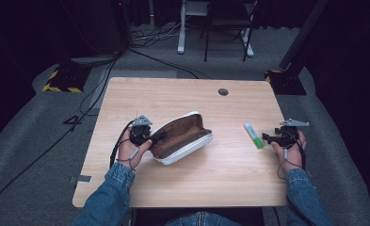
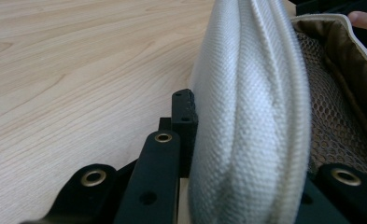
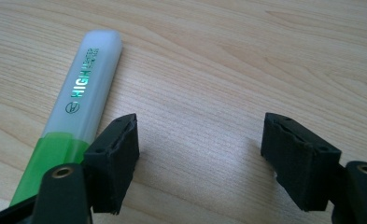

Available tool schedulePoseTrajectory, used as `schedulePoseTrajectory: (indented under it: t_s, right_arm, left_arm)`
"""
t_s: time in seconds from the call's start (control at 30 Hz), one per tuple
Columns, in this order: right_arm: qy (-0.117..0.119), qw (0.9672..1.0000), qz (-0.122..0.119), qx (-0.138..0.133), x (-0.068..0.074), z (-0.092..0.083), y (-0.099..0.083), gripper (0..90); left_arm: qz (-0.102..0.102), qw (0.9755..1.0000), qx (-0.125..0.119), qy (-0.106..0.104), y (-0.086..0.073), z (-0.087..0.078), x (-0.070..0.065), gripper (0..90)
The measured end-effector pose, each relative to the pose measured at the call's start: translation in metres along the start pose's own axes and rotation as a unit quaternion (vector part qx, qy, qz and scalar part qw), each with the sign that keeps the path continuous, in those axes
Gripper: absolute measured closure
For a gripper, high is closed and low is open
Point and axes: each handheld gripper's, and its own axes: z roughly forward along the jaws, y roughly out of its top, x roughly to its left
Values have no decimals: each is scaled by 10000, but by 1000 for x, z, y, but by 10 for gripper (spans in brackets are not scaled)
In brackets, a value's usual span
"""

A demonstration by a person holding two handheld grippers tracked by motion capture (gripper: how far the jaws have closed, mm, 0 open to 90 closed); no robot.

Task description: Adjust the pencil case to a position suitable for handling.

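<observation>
1. My left tool (image 1: 157, 138) is clamped on the wall of the open white fabric pencil case with brown lining (image 1: 182, 137), mid light wooden bench (image 1: 192, 186).
2. My right tool (image 3: 200, 158) rests with its jaws apart, beside the green-and-white plastic highlighter (image 3: 81, 107) lying on the bench.

We see the pouch (image 1: 182, 139) lying open on the table (image 1: 211, 183), a little left of the middle, its long axis slanting from near-left to far-right. Our left claw (image 1: 158, 138) sits at the pouch's left end, clamped over that end's wall, one jaw outside and the other inside the lining. The highlighter (image 1: 253, 135) lies on the table well to the right of the pouch. Our right claw (image 1: 266, 138) rests just right of the highlighter, jaws apart, the highlighter outside the gap, beside one jaw.
</observation>
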Motion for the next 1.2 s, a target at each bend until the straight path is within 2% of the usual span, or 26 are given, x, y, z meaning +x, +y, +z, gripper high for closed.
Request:
schedulePoseTrajectory:
  t_s: [0.4, 0.63, 0.67, 0.83, 0.93, 1.2]
  right_arm:
    - [0, 10000, -6, 0, 0, 0, 0, 279]
    - [2, 10000, -4, 1, 0, 0, 0, 279]
    - [0, 10000, -5, 1, 0, 0, 0, 279]
    - [0, 10000, -6, 1, 0, 0, 0, 279]
    - [3, 10000, -5, 1, 0, 0, 0, 279]
    - [4, 10000, -9, 2, 0, 0, 0, 279]
  left_arm:
    - [290, 9991, 30, -316, 9, 0, -22, 829]
    - [412, 9978, 101, -510, 10, 3, -32, 828]
    - [379, 9978, 128, -526, 10, 3, -34, 828]
    - [478, 9967, 202, -617, 10, 6, -39, 828]
    - [613, 9952, 306, -702, 10, 10, -46, 828]
    - [718, 9925, 378, -914, 8, 16, -55, 825]
